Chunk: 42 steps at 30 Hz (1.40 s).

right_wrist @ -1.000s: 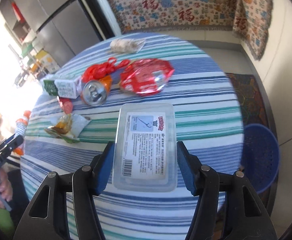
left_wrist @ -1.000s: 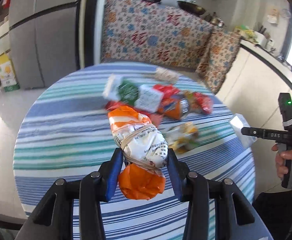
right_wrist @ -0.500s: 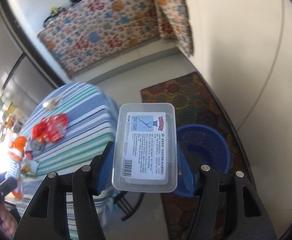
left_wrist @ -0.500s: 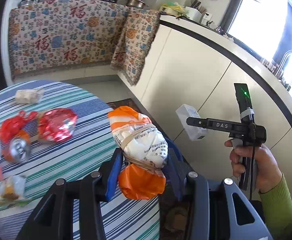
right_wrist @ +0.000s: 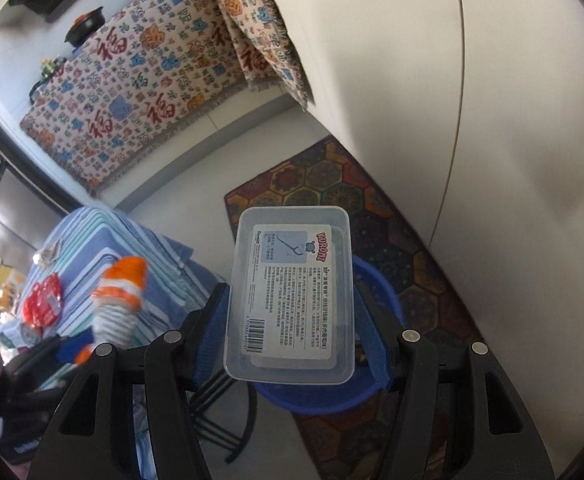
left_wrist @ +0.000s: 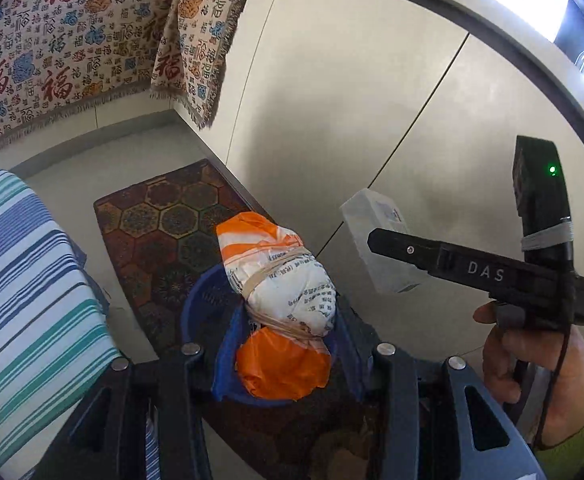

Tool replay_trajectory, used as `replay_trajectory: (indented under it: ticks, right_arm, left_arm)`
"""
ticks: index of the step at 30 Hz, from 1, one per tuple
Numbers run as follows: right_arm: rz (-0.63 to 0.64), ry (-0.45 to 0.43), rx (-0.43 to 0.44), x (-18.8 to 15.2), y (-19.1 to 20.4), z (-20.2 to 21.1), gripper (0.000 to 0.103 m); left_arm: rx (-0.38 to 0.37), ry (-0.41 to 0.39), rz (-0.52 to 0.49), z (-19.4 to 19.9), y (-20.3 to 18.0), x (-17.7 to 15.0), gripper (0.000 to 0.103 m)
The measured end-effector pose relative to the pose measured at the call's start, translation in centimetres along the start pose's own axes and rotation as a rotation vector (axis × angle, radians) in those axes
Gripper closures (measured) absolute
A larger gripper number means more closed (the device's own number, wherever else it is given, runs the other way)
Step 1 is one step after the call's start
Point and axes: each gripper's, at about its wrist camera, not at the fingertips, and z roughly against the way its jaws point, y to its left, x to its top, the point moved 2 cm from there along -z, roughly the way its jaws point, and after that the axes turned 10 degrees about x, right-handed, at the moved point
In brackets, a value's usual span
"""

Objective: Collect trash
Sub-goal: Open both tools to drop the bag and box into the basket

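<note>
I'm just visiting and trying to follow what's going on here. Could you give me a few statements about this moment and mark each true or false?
1. The left gripper grips an orange and white bag. True.
2. The right gripper is empty. False: it grips a clear plastic box.
3. A blue basket sits on a patterned rug. True.
4. The bag lies inside the basket. False: it is held above it.

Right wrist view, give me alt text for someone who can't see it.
The right tongs grip a clear plastic box with a printed label, held above a blue bin on a patterned rug. To the left, the striped table holds red wrappers, and an orange-and-white bundle is held nearby.
</note>
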Motion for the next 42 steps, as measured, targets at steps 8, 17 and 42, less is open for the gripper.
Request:
replay_trajectory:
  ticks: [8,17,42]
  right_arm:
    - [-0.028,-0.013,-0.005,0.3,-1.2,-0.2,0.041]
    - [-0.074,-0.036,0.036,0.7,-1.7,-0.5,0.023]
    - [0.342,-0.116,0.041,-3.6,14.0,0.4,0.008]
  left_arm:
    - [0.027,0.030,-0.040,-3.6,-1.4,0.4,0.058]
    - [0.042,0.056,-0.070,-6.5,-2.4,0.1,0.037]
    - [0.247,-0.041,0.097,14.6,7.2,-14.3,0.036]
